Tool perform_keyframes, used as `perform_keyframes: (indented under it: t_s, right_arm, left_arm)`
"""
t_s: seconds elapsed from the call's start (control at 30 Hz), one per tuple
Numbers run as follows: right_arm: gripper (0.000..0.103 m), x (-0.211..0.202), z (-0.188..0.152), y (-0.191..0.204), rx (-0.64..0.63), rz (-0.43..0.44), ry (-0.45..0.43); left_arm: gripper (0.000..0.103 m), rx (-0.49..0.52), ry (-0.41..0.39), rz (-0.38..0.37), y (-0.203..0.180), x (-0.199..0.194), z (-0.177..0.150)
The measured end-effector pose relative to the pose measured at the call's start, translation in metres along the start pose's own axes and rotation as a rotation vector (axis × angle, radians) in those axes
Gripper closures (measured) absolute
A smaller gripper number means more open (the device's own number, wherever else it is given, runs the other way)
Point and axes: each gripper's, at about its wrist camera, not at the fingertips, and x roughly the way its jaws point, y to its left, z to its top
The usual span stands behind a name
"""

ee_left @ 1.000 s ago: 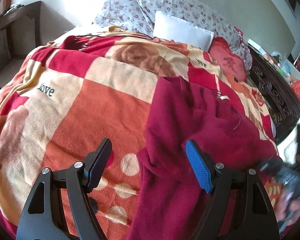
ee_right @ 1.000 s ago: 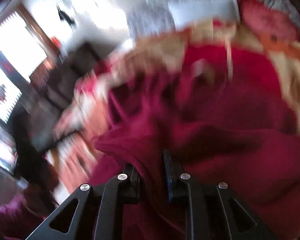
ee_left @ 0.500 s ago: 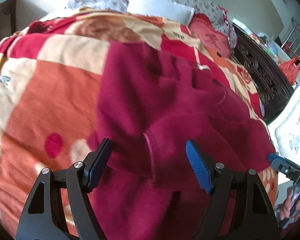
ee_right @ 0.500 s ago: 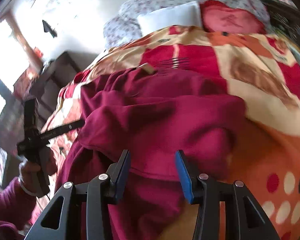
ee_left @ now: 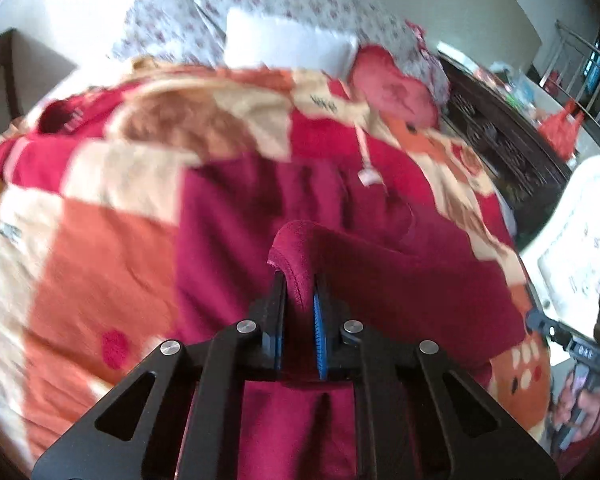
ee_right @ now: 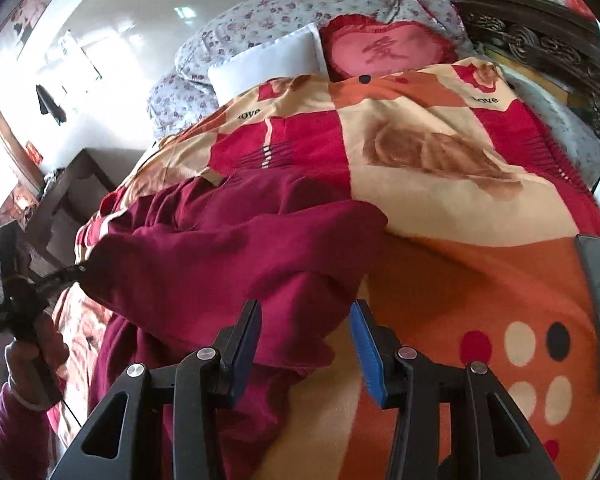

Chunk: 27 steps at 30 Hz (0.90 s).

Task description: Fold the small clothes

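Left wrist view: left gripper (ee_left: 299,292) pinching a fold of dark red fleece garment (ee_left: 380,256), jaws just closed. Right wrist view: right gripper (ee_right: 306,338) part-open, gripping nothing, over patterned orange-red blanket (ee_right: 460,280).

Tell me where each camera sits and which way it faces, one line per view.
Left wrist: behind the left gripper, facing downward at the maroon garment it pinches.
Right wrist: behind the open right gripper, facing the garment's edge; the left hand shows.
Both share the garment, blanket and white pillow.

A patchwork blanket (ee_right: 440,148) covers the bed below floral pillows (ee_right: 260,20), white walls, dark carved wood (ee_right: 540,44).
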Motion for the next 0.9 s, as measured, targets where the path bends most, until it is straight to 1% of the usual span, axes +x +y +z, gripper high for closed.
perform_keyframes:
  t_s: [0.07,0.13,0.17,0.2,0.27,0.3,0.33,0.4,0.47,0.53,0.6,0.63,0.7,0.77,0.8,0.83,0.87,0.9]
  right_arm:
    - [0.059,0.004,0.0,0.002,0.007,0.016,0.0]
    - [0.059,0.016,-0.003,0.007,-0.012,-0.006,0.019]
    - [0.059,0.024,-0.004,0.009,-0.028,-0.013,0.028]
    - [0.059,0.034,-0.008,0.013,-0.057,-0.032,0.047]
    - [0.059,0.053,-0.019,0.016,-0.115,-0.103,0.114]
    - [0.059,0.06,-0.025,0.015,-0.129,-0.138,0.165]
    - [0.059,0.062,-0.028,0.013,-0.127,-0.134,0.185]
    - [0.059,0.05,-0.028,0.005,-0.087,-0.091,0.17]
    - [0.059,0.034,-0.019,-0.004,-0.039,-0.055,0.122]
    - [0.059,0.021,-0.006,-0.011,0.013,-0.011,0.059]
    - [0.059,0.019,0.009,-0.014,0.054,0.011,0.016]
    - [0.059,0.023,0.015,-0.01,0.051,0.002,0.016]
    - [0.059,0.036,0.025,0.003,0.002,-0.024,0.011]
    - [0.059,0.052,0.031,0.016,-0.056,-0.063,0.013]
    - [0.059,0.061,0.032,0.02,-0.081,-0.106,0.02]
    - [0.059,0.072,0.033,0.02,-0.099,-0.16,0.032]
    - [0.059,0.084,0.032,0.017,-0.103,-0.195,0.054]
    - [0.059,0.089,0.033,0.012,-0.085,-0.184,0.06]
  left_arm:
    - [0.092,-0.008,-0.013,0.037,0.01,0.0,0.005]
    - [0.092,-0.028,0.022,0.053,0.019,0.012,0.0]
    - [0.092,-0.029,0.036,0.074,0.02,0.018,-0.004]
    - [0.092,-0.023,0.05,0.103,0.022,0.026,-0.009]
    - [0.092,-0.02,0.085,0.133,0.025,0.04,-0.017]
    - [0.092,-0.028,0.1,0.132,0.027,0.043,-0.021]
    - [0.092,-0.035,0.103,0.124,0.03,0.042,-0.025]
    - [0.092,-0.028,0.097,0.113,0.03,0.037,-0.025]
    - [0.092,-0.017,0.092,0.114,0.027,0.033,-0.024]
    - [0.092,-0.029,0.094,0.112,0.026,0.031,-0.023]
    - [0.092,-0.04,0.092,0.115,0.027,0.032,-0.022]
    - [0.092,-0.044,0.094,0.118,0.027,0.035,-0.021]
    - [0.092,-0.05,0.095,0.125,0.027,0.038,-0.021]
    - [0.091,-0.042,0.091,0.14,0.026,0.041,-0.021]
    - [0.089,-0.035,0.092,0.147,0.025,0.043,-0.02]
    - [0.087,-0.027,0.093,0.156,0.024,0.046,-0.02]
    - [0.085,-0.022,0.098,0.161,0.025,0.048,-0.021]
    - [0.084,-0.025,0.104,0.158,0.026,0.049,-0.021]
